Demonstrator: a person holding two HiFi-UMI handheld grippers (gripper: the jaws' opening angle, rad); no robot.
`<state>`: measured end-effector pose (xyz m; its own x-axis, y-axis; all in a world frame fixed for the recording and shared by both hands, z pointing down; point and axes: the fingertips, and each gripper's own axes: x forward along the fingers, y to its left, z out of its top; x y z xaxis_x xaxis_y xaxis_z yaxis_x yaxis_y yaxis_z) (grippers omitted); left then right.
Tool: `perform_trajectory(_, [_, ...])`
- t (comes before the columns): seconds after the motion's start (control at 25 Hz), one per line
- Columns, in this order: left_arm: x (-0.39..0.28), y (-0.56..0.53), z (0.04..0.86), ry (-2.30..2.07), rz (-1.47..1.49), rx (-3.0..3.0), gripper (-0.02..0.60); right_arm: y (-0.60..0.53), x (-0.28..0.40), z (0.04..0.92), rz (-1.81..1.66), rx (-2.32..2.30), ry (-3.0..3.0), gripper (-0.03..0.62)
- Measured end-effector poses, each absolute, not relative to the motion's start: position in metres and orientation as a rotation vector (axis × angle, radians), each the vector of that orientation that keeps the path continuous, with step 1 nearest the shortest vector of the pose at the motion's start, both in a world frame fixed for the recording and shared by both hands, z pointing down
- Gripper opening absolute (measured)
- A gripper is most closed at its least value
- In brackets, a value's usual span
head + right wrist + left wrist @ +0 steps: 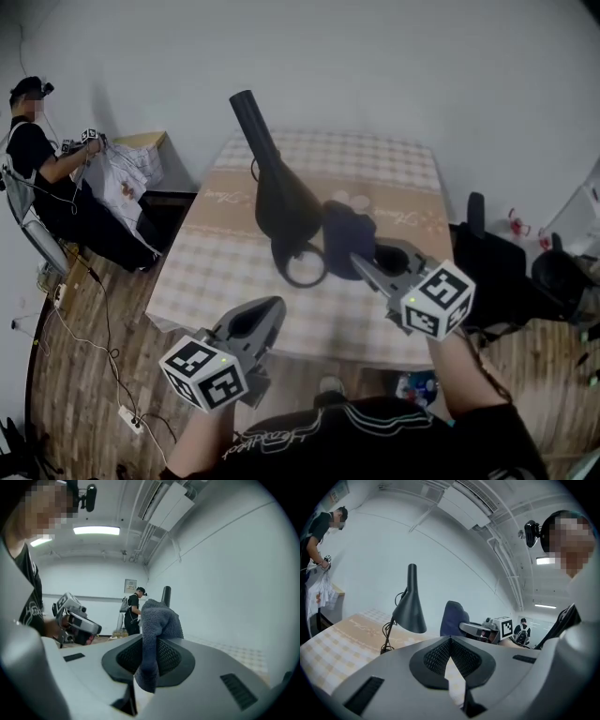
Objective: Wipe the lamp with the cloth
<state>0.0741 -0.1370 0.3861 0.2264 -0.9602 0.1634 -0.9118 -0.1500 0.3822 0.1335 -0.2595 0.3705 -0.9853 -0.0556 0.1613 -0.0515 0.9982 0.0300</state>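
Jaws of right gripper (359, 262) clamp the cloth (349, 230) near the lamp (281, 202); left gripper's (276, 306) are closed, empty.

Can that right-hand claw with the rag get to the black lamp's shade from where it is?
Probably yes. The right gripper, shut on the dark blue cloth, hangs close beside the black cone-shaded desk lamp, and nothing stands between them.

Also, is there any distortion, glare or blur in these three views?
Head view: even light, dark rounded corners, the lamp sharp. Left gripper view: strong fisheye bending of the ceiling pipes, lamp clear. Right gripper view: the ceiling light glares, the cloth is sharp.
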Motion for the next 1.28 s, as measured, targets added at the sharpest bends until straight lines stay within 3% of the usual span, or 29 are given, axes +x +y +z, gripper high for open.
perform_trajectory(0.32, [0.12, -0.061, 0.366, -1.697, -0.168, 2.176, 0.0, -0.157, 0.199, 0.349, 0.442, 0.016, -3.085, 0.057])
perform_trajectory(0.64, [0.151, 0.0, 0.364, -1.687, -0.161, 2.212, -0.001, -0.095, 0.251, 0.368, 0.67, 0.038, -3.118, 0.057])
perform_trajectory(1.28, [0.177, 0.037, 0.349, -1.652, -0.155, 2.271, 0.0, -0.045, 0.281, 0.357, 0.61, 0.08, -3.15, 0.057])
